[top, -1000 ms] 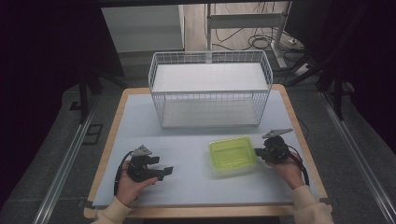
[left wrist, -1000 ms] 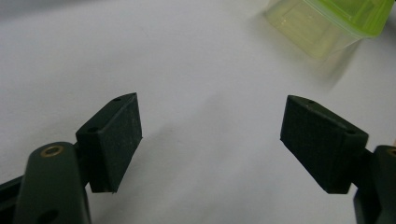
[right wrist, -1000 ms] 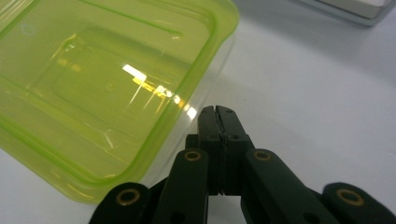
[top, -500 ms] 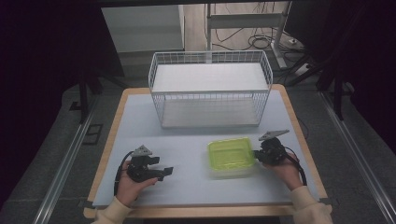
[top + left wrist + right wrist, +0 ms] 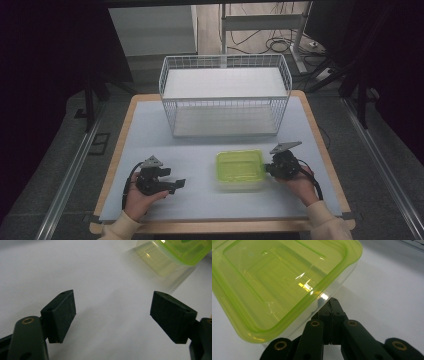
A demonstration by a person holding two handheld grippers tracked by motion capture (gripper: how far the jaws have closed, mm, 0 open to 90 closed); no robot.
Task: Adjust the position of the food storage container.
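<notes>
A clear plastic container with a lime-green lid (image 5: pixel 239 169) lies flat on the pale table, right of centre. My right gripper (image 5: pixel 266 170) sits at its right side, shut with nothing between its jaws. In the right gripper view the closed tips (image 5: pixel 333 301) touch the container (image 5: pixel 274 282) at its clear wall, just under the lid's rim. My left gripper (image 5: pixel 179 185) rests low over the table at the front left, open and pointing right. In the left gripper view its pads (image 5: pixel 62 312) stand wide apart over bare table, with the container (image 5: pixel 180 252) farther off.
A white wire basket (image 5: pixel 225 98) stands at the back of the table (image 5: pixel 150 130), its long side toward me. Bare tabletop lies between the two grippers and in front of the basket. The wooden table edge runs along the front.
My right gripper has moved left against the container's right side, and the container has shifted slightly left and squared up. The left gripper has stayed put.
</notes>
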